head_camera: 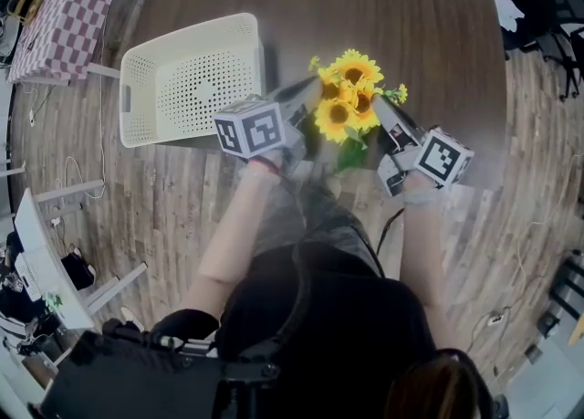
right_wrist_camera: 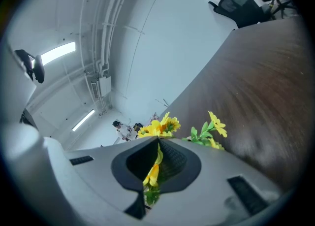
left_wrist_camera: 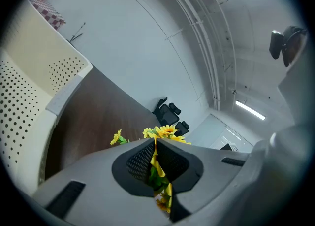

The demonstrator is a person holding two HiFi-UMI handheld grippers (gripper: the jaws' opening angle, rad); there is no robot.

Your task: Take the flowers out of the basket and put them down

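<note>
Furthest left, the white perforated basket (head_camera: 192, 79) sits on the dark bench (head_camera: 383, 15), tipped toward me, and I can see no flowers in it. In the left gripper view its wall (left_wrist_camera: 29, 102) is close by on the left.

Next comes my left gripper (head_camera: 306, 98), clenched on the flowers (head_camera: 349, 93). Its own view shows yellow petals and green leaf pinched between the jaws (left_wrist_camera: 155, 146), with more heads (left_wrist_camera: 165, 131) poking above them.

The bunch itself is out of the basket, held in the air over the near edge of the bench, just right of the basket, with its green stems hanging down toward me.

On the right, my right gripper (head_camera: 379, 111) is also clamped on the bunch, with a petal and some leaf nipped between its jaws (right_wrist_camera: 158, 144).

I judge the flowers to be very light and soft, probably artificial, and easily crushed at the heads. The stems look like the firmer place to hold, and a gentle squeeze there should be enough. Both my grips look to be on petals and leaves, so the petals could crease or slip.
</note>
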